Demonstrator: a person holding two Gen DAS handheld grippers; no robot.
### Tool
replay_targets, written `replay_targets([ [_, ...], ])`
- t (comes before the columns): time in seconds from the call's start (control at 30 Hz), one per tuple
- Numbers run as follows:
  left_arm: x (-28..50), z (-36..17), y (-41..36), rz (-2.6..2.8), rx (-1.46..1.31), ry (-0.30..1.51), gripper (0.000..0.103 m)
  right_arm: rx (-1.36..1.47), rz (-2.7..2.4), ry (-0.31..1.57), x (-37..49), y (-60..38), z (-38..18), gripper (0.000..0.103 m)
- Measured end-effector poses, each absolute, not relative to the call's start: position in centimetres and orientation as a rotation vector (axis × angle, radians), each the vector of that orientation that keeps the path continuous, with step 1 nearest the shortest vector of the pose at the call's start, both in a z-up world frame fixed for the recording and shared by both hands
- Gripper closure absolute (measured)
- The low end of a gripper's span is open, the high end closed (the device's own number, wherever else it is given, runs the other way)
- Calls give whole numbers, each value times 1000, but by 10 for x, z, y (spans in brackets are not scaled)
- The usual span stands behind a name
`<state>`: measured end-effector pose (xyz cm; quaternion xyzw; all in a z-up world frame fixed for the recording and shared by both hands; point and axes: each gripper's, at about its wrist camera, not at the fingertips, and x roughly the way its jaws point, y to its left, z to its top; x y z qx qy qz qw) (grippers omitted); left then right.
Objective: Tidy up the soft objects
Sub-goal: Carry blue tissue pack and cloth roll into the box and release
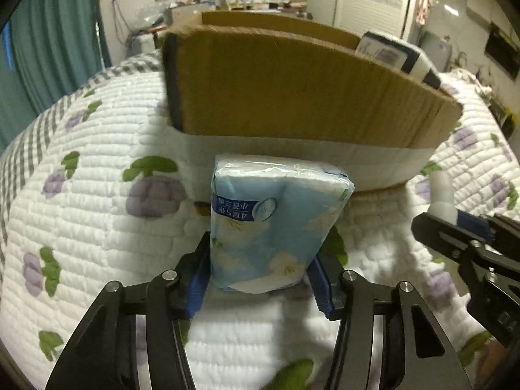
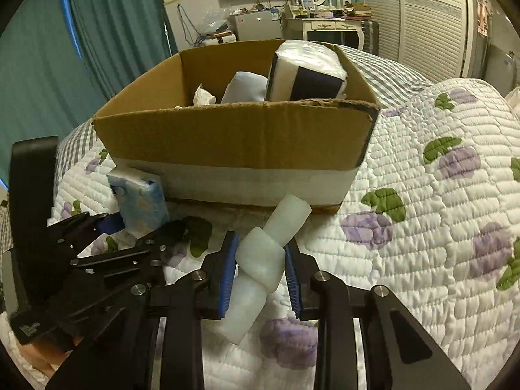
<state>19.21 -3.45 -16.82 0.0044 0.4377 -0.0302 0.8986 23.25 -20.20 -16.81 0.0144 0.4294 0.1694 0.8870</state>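
My left gripper (image 1: pixel 265 260) is shut on a light blue tissue pack (image 1: pixel 276 224) and holds it just in front of the cardboard box (image 1: pixel 292 97) on the bed. The pack also shows in the right wrist view (image 2: pixel 139 201), held by the left gripper (image 2: pixel 130 224). My right gripper (image 2: pixel 260 269) is shut on a knotted white foam tube (image 2: pixel 263 260), near the box's front wall (image 2: pixel 234 136). The tube's tip and the right gripper (image 1: pixel 455 227) show at the right of the left wrist view. The box holds a dark blue and white tissue pack (image 2: pixel 305 74) and white soft items (image 2: pixel 243 87).
The box sits on a white quilt (image 2: pixel 422 195) with purple flowers. Teal curtains (image 2: pixel 97 32) hang at the left. A dressing table (image 2: pixel 325 22), a TV and a louvred wardrobe (image 2: pixel 422 16) stand at the back of the room.
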Motion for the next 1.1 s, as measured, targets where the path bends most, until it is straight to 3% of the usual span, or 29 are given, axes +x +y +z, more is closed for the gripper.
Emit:
replay_targets([
  [0.3, 142, -124, -16, -88, 29, 881, 50, 128, 432, 847, 203, -211, -142, 75],
  [0.6, 119, -40, -31, -120, 50, 759, 50, 57, 439, 709, 170, -209, -50, 76],
  [0.87, 159, 7, -32, -108, 69, 701, 50, 7, 449, 602, 188, -203, 15, 76],
  [1.1, 227, -4, -35, -88, 82, 707, 50, 36, 455, 596, 251, -192, 21, 76],
])
